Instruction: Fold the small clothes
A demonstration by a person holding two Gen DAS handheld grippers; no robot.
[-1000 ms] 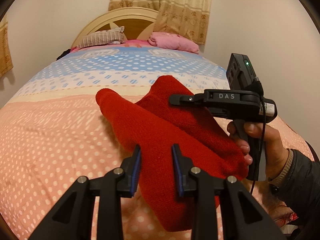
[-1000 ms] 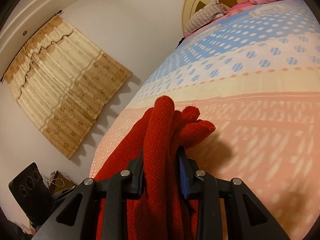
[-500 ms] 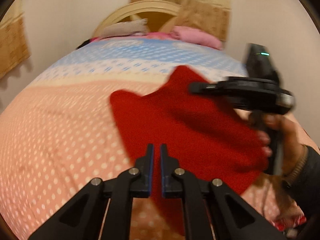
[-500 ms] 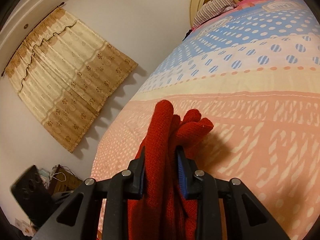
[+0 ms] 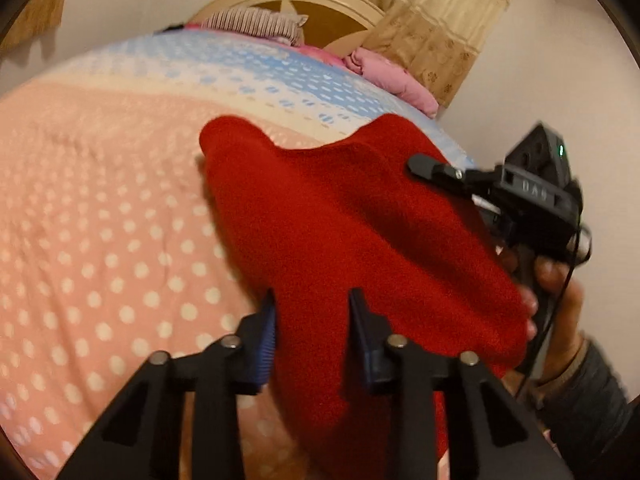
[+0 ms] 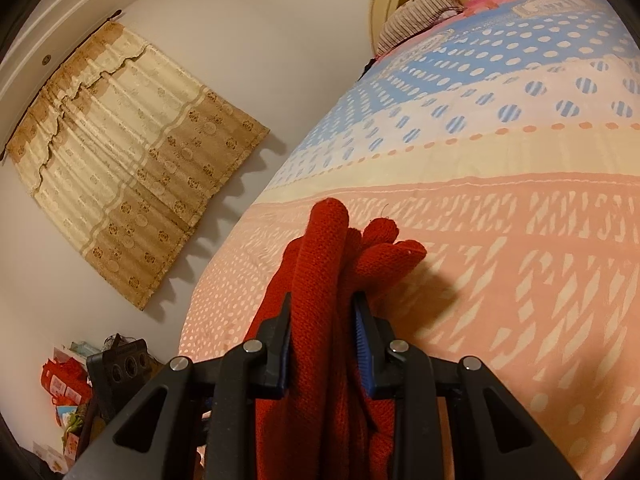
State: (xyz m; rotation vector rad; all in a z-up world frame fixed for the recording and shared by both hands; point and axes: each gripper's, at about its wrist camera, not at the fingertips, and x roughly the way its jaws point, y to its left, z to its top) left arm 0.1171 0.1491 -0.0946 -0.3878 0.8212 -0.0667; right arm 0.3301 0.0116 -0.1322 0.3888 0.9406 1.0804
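So the red knit garment is spread across the middle of the left wrist view, held up off the polka-dot bedspread rather than laid flat on it, probably so it can be lined up before the next fold is made.

The right gripper is clenched on a thick bunched edge of the knit at the bottom centre of its own view, with several layers squeezed between the blue pads. In the left view that same tool is seen at the right edge, with a hand wrapped around its handle. That end is being kept pinned as the anchor, by the look of it.

The left gripper is a different story. Its jaws have just been opening, and red fabric is seen sitting between them at the bottom centre. Whether the pads are pressing on the cloth or only flanking it can't be told for sure, since the frame is blurred, but a little bedspread is seen between the left pad and the knit. It's judged to be released for a fresh bite.

A striped pillow is tucked at the top, out of the way.
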